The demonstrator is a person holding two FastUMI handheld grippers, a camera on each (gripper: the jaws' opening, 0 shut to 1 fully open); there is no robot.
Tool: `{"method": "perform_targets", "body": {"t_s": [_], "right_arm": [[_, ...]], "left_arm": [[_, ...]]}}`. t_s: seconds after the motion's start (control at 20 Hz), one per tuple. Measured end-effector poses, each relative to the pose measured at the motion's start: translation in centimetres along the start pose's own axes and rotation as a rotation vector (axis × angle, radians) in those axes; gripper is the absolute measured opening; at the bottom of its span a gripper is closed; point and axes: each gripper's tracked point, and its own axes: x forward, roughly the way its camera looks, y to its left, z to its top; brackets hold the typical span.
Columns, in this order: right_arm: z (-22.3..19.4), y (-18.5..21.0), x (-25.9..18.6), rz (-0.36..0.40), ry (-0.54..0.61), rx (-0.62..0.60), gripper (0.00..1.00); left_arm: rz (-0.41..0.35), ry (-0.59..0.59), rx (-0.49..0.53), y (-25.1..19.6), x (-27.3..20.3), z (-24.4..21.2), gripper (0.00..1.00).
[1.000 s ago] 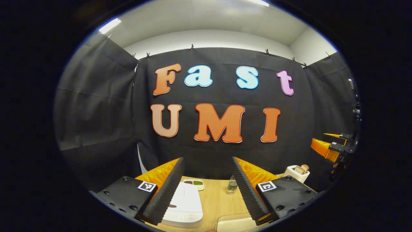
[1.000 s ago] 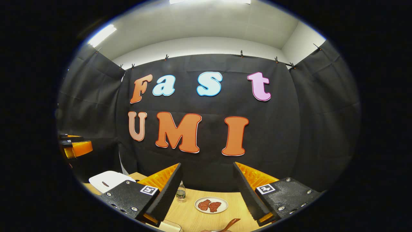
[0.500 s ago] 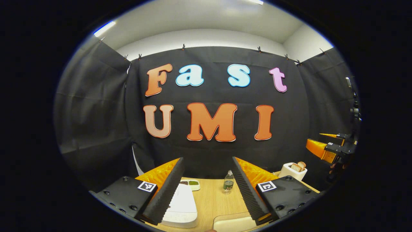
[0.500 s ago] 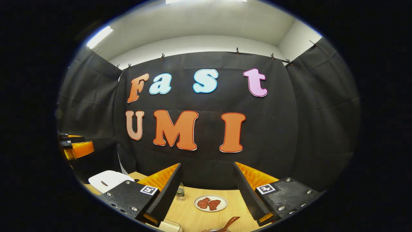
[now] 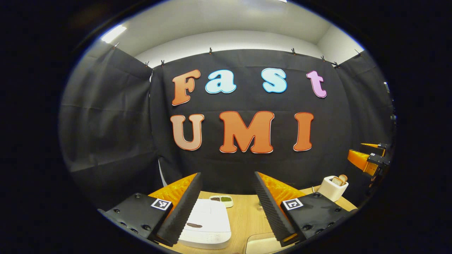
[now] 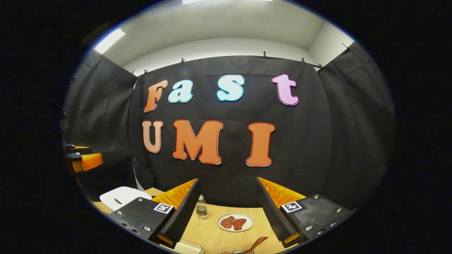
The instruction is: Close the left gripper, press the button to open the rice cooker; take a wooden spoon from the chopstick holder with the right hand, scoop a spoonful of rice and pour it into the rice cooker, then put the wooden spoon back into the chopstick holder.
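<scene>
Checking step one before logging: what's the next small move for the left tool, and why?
Probably shut the left tool first. Its fingers stand wide apart and hold nothing, above the table, and the rice cooker lies below with its lid down. The task calls for a closed tool to press the button; then lower toward the cooker's front. The right tool is open too.

A light wooden desk (image 6: 212,236) stands before the black cloth wall. On it a small clear bottle (image 6: 201,208) with a dark label stands upright, and just beside it lies a white plate (image 6: 235,222) bearing two reddish-brown pieces. At the desk's far edge sits a shallow white dish (image 5: 221,199) with dark and green fillings. Well apart, a white toaster (image 5: 332,188) holds bread slices in its slots.
</scene>
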Motion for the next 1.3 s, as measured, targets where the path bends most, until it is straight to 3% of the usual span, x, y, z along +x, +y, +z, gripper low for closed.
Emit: {"method": "perform_targets", "body": {"t_s": [0.3, 0.5, 0.6, 0.65, 0.7, 0.75, 0.85, 1.05, 1.15, 1.3], "right_arm": [[-1.0, -0.1, 0.0, -0.002, 0.023, -0.006, 0.95], [-1.4, -0.5, 0.1, -0.014, 0.035, -0.007, 0.95], [-1.7, -0.8, 0.0, -0.021, 0.037, -0.005, 0.96], [-1.8, -0.9, 0.0, -0.024, 0.041, -0.003, 0.95], [-2.0, -1.1, 0.0, -0.029, 0.045, -0.003, 0.95], [-2.1, -1.3, -0.1, -0.035, 0.05, -0.003, 0.95], [-2.5, -1.8, -0.2, -0.047, 0.056, -0.006, 0.96], [-3.7, -3.3, -0.6, -0.083, 0.078, -0.009, 0.93], [-4.5, -4.1, -0.9, -0.105, 0.098, -0.006, 0.99], [-5.8, -5.7, -1.7, -0.151, 0.13, -0.005, 0.93]], "left_arm": [[0.026, 0.017, -0.002, 1.5, 0.1, -0.5, 1.0], [0.027, 0.044, -0.003, 1.6, 0.7, -1.3, 0.82], [0.032, 0.059, 0.003, 1.8, 0.9, -1.9, 0.53], [0.043, 0.066, -0.003, 2.2, 1.0, -2.0, 0.34], [0.039, 0.079, -0.012, 2.4, 1.4, -2.3, 0.31], [0.036, 0.095, -0.021, 2.4, 1.6, -2.8, 0.09], [0.057, 0.145, -0.046, 3.8, 2.2, -4.2, 0.06], [0.012, 0.331, -0.184, 4.1, 3.7, -8.1, 0.05], [0.008, 0.439, -0.235, 4.7, 4.8, -10.3, 0.05], [0.027, 0.601, -0.303, 6.0, 5.9, -13.9, 0.06]]}}
